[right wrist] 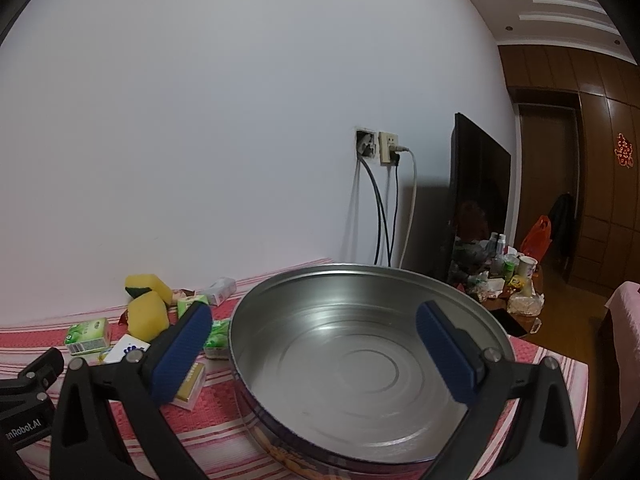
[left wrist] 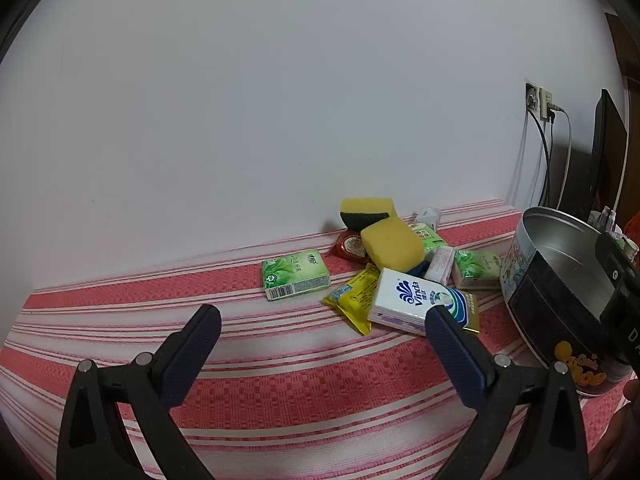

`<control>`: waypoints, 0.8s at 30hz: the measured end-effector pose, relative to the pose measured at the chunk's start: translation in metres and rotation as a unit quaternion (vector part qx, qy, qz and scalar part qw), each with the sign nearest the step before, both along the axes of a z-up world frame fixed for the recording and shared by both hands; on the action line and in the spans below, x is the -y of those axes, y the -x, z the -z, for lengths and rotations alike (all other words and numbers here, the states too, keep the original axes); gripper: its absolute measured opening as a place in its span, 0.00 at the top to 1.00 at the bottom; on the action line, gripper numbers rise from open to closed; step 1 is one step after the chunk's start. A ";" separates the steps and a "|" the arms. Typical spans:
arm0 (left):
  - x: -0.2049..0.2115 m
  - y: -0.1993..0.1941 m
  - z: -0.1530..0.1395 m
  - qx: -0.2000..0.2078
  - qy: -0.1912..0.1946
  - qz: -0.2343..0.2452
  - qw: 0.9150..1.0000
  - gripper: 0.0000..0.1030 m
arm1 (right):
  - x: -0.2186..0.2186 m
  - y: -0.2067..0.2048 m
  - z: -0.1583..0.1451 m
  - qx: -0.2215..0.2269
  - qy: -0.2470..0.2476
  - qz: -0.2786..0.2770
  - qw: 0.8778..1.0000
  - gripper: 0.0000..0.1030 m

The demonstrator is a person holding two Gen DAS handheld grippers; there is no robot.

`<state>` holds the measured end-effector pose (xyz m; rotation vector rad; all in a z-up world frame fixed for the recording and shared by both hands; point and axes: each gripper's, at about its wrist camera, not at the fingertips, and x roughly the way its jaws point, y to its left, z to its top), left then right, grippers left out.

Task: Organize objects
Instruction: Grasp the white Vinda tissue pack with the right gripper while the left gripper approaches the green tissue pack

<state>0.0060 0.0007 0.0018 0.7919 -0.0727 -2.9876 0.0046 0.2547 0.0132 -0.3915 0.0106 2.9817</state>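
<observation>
A pile of small items lies by the wall on a red and white striped cloth (left wrist: 280, 392): a green tissue pack (left wrist: 295, 274), a white Vinda tissue pack (left wrist: 412, 300), a yellow wrapper (left wrist: 354, 298), two yellow sponges (left wrist: 392, 243), a red packet (left wrist: 349, 245). A round metal tin (right wrist: 352, 364) stands empty to their right. My left gripper (left wrist: 322, 322) hangs open above the cloth, short of the pile, its right finger overlapping the Vinda pack. My right gripper (right wrist: 314, 320) is open over the tin with nothing between its fingers.
A white wall backs the table. Sockets with hanging cables (right wrist: 380, 200) and a dark screen (right wrist: 480, 200) stand behind the tin. A cluttered low table (right wrist: 508, 284) and wooden doors lie at the far right. The left gripper's body (right wrist: 28, 396) shows at the lower left.
</observation>
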 end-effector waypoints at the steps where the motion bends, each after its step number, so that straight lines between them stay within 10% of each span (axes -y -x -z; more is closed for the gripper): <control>1: 0.000 0.000 0.000 0.000 0.002 -0.001 1.000 0.00 | 0.000 0.000 0.000 0.001 0.001 -0.001 1.000 0.00; 16: 0.003 0.007 0.000 0.022 -0.017 0.001 1.000 0.00 | 0.003 0.000 -0.002 -0.004 -0.005 -0.019 1.000 0.00; 24: 0.039 0.022 -0.014 0.017 0.017 -0.023 0.999 0.00 | 0.023 0.011 0.001 0.041 -0.005 -0.142 0.989 0.00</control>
